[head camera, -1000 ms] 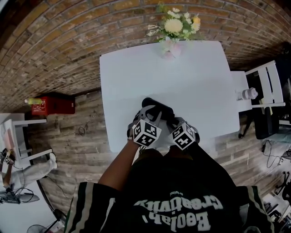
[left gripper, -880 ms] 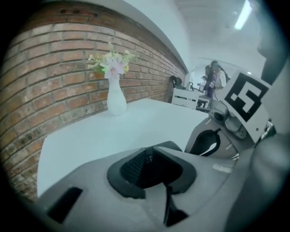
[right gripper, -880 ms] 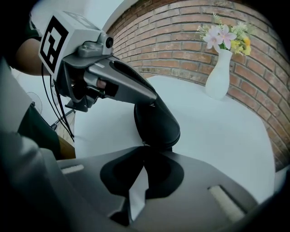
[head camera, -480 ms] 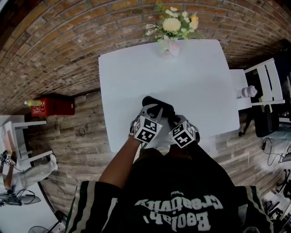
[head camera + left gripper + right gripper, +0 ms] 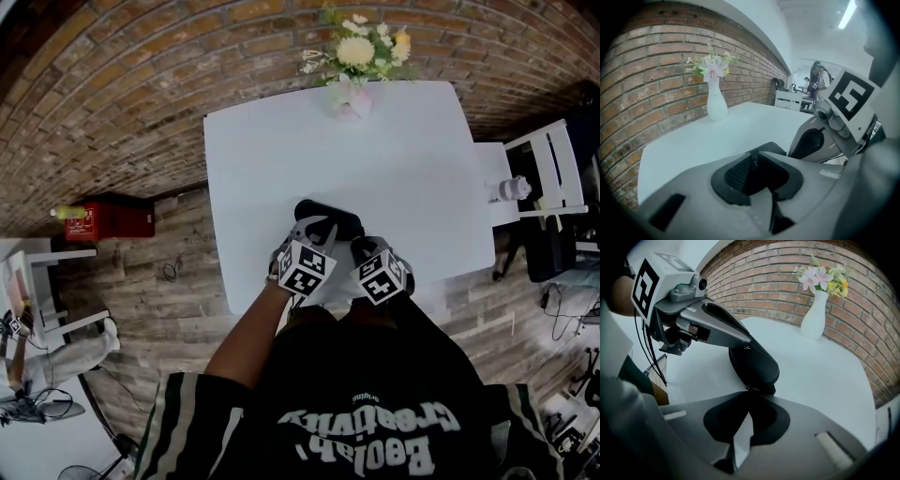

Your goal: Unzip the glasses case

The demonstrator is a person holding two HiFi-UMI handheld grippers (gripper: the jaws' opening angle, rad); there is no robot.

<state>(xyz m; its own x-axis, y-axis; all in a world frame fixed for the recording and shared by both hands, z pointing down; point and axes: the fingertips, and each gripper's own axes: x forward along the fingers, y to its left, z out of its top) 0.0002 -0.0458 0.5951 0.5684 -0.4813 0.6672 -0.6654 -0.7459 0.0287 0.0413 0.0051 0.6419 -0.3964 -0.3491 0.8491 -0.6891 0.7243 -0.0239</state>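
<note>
My left gripper (image 5: 753,165) slants down over the white surface (image 5: 394,169). Its fingers have just drawn in and now clamp one end of the black glasses case (image 5: 754,364), which lies near the surface's front edge. Just beside it, my right gripper (image 5: 751,394) tips more steeply, fingers pressed together on the zipper pull (image 5: 751,389).

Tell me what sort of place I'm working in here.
Probably an indoor studio or lab dressed like a café: a white table by a brick wall, a vase of flowers on it, and loose cables on the wood-plank floor near white chairs.
</note>
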